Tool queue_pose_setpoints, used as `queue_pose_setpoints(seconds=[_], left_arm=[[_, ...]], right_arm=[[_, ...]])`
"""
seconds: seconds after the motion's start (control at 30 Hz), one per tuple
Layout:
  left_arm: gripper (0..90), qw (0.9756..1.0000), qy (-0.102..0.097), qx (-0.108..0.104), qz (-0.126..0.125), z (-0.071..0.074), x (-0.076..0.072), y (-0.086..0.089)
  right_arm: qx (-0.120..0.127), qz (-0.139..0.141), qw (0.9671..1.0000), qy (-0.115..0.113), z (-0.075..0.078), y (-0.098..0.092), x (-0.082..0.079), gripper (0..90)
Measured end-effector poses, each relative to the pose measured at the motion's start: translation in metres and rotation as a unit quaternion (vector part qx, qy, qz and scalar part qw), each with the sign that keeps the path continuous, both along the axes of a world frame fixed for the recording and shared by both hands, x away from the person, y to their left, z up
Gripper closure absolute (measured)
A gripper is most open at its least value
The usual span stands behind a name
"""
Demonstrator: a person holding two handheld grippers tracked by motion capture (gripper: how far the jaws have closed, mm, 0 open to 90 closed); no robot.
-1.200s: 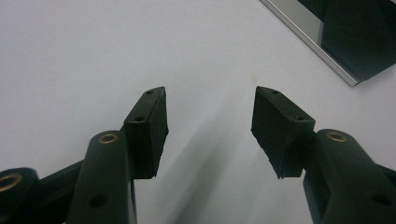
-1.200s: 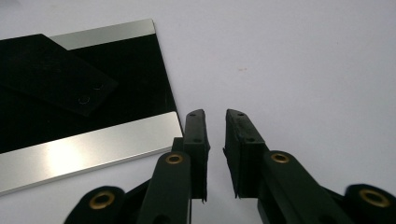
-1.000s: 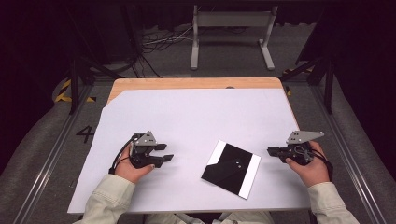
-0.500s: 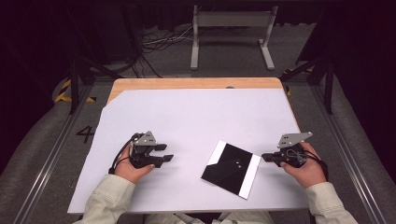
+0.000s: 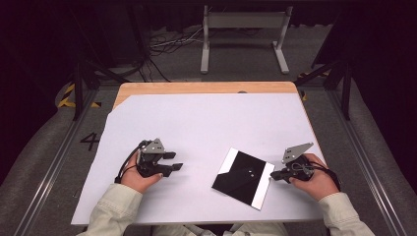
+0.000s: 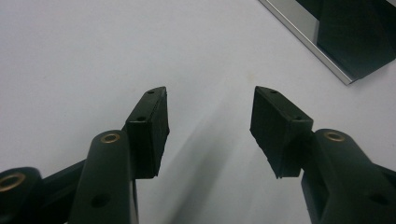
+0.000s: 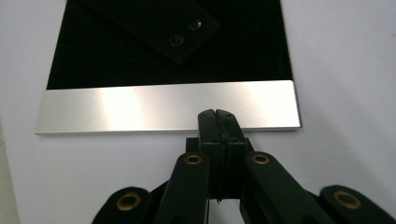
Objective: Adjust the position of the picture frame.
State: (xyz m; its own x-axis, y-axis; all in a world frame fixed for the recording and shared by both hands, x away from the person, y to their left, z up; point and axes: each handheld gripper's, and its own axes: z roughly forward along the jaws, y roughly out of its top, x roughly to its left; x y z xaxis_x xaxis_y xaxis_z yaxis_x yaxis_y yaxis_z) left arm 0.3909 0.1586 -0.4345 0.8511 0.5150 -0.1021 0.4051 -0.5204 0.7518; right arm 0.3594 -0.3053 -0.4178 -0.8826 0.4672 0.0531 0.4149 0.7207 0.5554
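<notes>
A white sheet (image 5: 206,137) is covering most of the counter (image 5: 196,88), leaving a strip of bare wood showing along the far edge. Beyond it, a dark room is holding a grey metal stand (image 5: 244,34) and loose cables (image 5: 172,43) on the floor.

A flat black panel (image 5: 243,177) with silver strips along two opposite edges is lying on the sheet near the front, between the two hands, turned at an angle.

Compared with a second ago, the right claw (image 5: 273,175) is sitting closer to the panel; it has slid in from the right edge of the sheet and is now pointing its tips at the panel's nearer silver strip. In the right gripper view, the right claw (image 7: 218,113) is clenched with nothing between its pads, its tips lying over the strip's near edge; whether they are touching it I cannot tell.

The left claw (image 5: 173,161) is staying where it was, well apart from the panel, released, with its pads (image 6: 148,133) spread wide over bare sheet.
</notes>
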Motion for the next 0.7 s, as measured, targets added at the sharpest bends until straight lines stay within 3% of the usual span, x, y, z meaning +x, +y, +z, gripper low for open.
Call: queue_pose_setpoints(seconds=[0.23, 0.5, 0.7], left_arm=[[47.4, 1.0, 0.003, -0.001, 0.0, -0.001, 0.0, -0.001], [47.2, 1.0, 0.004, 0.006, -0.004, -0.003, 0.0, -0.005], [47.0, 1.0, 0.005, 0.006, -0.003, -0.003, 0.0, -0.004]], right_arm=[[-0.007, 0.013, 0.9998, 0.014, -0.004, 0.004, 0.001, 90.0], [-0.007, -0.002, 0.9998, -0.016, -0.005, 0.007, 0.004, 90.0], [0.0, -0.021, 0.9986, -0.048, -0.009, 0.02, 0.01, 90.0]])
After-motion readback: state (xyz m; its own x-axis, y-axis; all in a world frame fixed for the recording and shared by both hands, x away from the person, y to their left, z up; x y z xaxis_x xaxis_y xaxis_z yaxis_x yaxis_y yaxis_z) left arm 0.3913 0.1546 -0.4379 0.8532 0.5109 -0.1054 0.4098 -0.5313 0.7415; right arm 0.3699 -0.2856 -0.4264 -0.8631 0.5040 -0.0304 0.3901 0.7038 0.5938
